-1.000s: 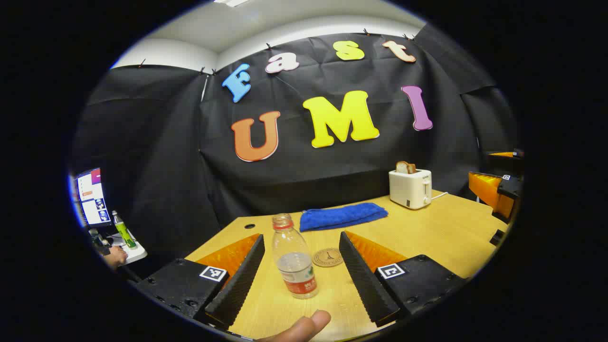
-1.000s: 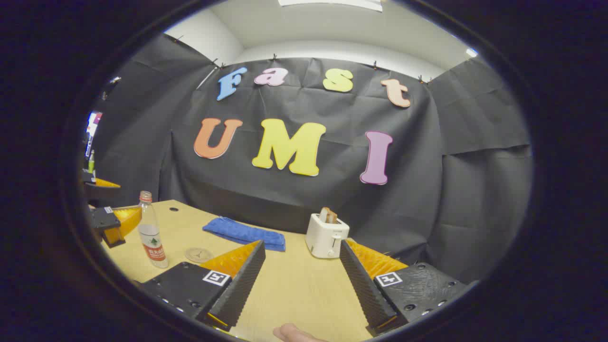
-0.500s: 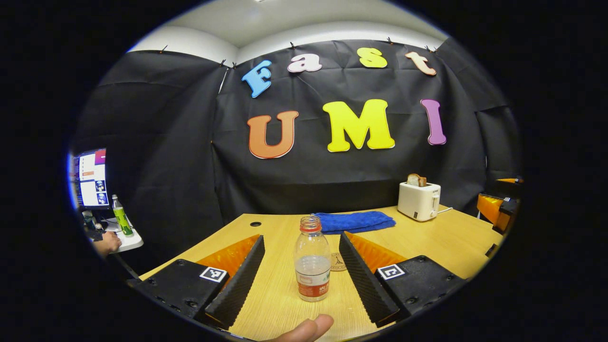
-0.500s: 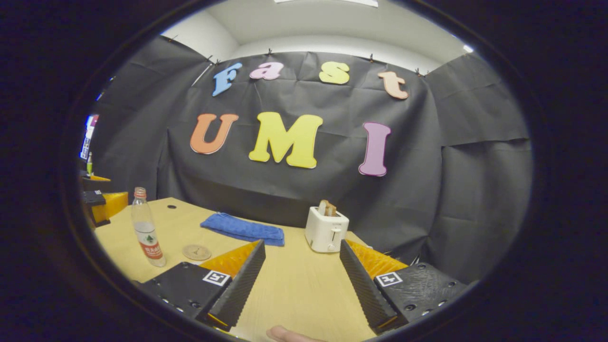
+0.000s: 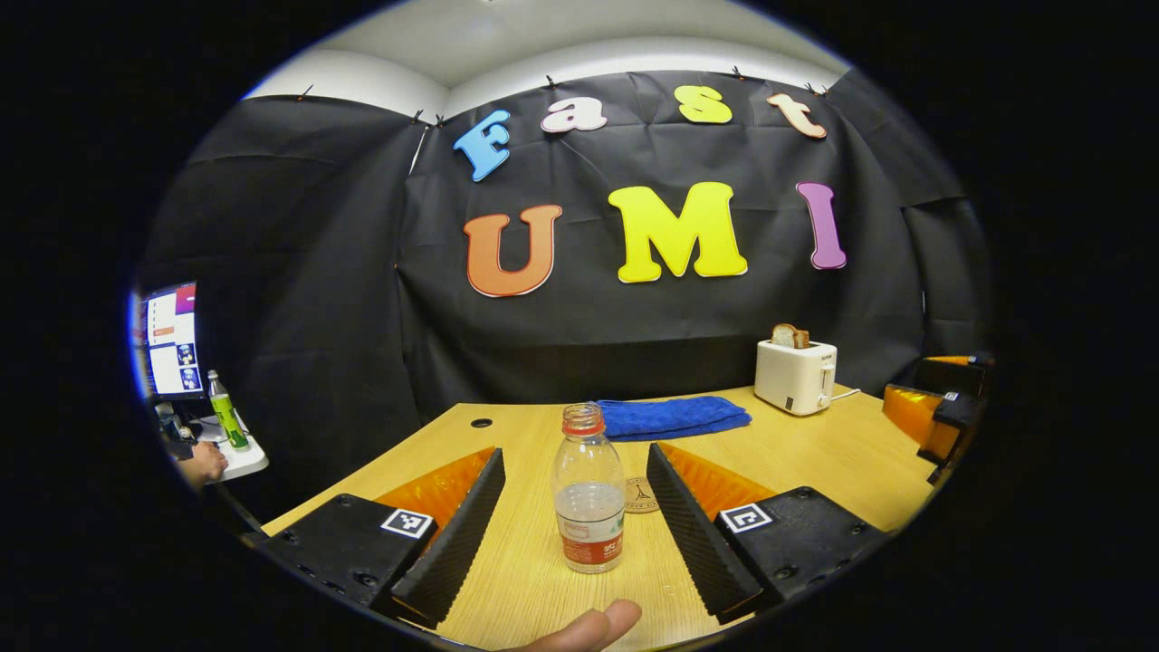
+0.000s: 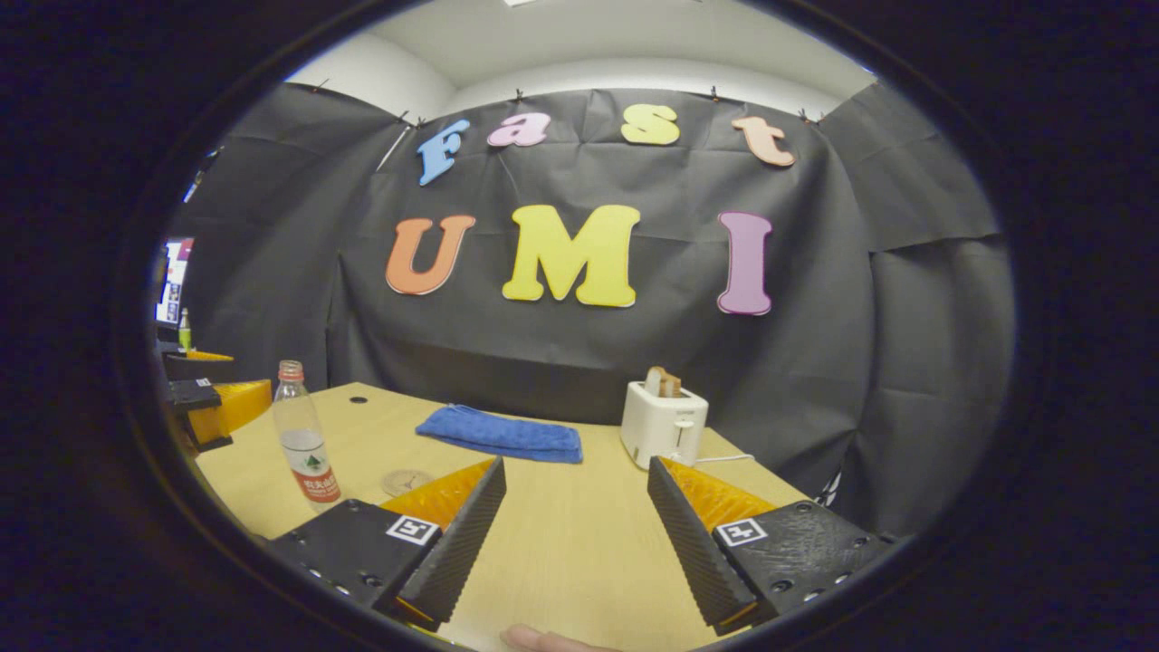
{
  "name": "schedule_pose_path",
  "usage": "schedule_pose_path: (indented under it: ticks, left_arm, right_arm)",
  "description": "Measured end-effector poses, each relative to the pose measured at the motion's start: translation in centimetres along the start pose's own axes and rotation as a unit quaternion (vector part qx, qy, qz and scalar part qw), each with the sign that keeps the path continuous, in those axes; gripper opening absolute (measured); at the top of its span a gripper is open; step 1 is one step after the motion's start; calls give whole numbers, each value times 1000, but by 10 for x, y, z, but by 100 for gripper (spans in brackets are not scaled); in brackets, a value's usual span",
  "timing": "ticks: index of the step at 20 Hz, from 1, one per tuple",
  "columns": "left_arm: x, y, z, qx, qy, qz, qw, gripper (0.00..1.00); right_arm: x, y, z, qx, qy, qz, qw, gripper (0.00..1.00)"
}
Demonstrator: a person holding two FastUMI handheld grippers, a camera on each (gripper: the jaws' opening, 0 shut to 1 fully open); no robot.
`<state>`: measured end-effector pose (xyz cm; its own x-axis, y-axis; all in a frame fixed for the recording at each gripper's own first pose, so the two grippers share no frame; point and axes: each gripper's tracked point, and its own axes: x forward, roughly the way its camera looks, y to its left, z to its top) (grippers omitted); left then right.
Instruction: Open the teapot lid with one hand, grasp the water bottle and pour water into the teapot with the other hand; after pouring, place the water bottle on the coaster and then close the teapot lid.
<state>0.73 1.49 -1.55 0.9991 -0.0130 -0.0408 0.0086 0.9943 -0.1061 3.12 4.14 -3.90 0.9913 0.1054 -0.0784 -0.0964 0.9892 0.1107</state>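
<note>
Left tool (image 5: pixel 575 534) and right tool (image 6: pixel 577 534), fingers wide apart.

Both views are evenly and brightly lit from overhead, with a ceiling light strip just showing at the top of the right gripper view, and the wooden table (image 5: pixel 815 453) takes only soft, faint shadows. Both are sharp in the middle, but the fisheye lens bends the table edge and the wall's top line into curves and squeezes things near the rim. At the left rim of the left gripper view a screen (image 5: pixel 170 340) glows brightly.
</note>
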Motion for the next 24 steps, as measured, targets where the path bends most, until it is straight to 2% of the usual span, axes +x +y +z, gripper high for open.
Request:
schedule_pose_path:
  ticks: [6, 9, 13, 14, 16, 19, 20, 22, 23, 24]
  left_arm:
    - [2, 19, 4, -12, -6, 7, 1000, 99]
    - [6, 34, 5, -11, -9, 20, 1000, 99]
    - [9, 51, 6, -24, -13, 40, 999, 99]
    - [10, 52, 8, -28, -15, 40, 999, 99]
    - [10, 54, 7, -44, -14, 38, 998, 98]
    - [10, 62, 7, -66, -11, 41, 997, 99]
    - [11, 64, 7, -69, -8, 40, 997, 99]
    - [12, 66, 6, -66, -5, 43, 997, 99]
    - [12, 66, 5, -61, -5, 44, 997, 99]
    - [12, 65, 4, -57, -5, 44, 997, 99]
  right_arm:
    - [40, 54, -30, 24, 4, 44, 999, 95]
    - [57, 87, -47, 15, 14, 68, 998, 95]
    - [71, 115, -64, 12, 21, 81, 996, 95]
    - [72, 122, -68, 7, 22, 88, 996, 98]
    - [75, 129, -76, -1, 29, 88, 996, 96]
    - [82, 134, -82, 11, 34, 83, 996, 75]
    - [83, 136, -84, 15, 35, 84, 996, 62]
    - [85, 139, -88, 18, 39, 89, 995, 47]
    - [84, 142, -88, 18, 34, 95, 995, 35]
    - [84, 146, -89, 12, 31, 100, 994, 35]
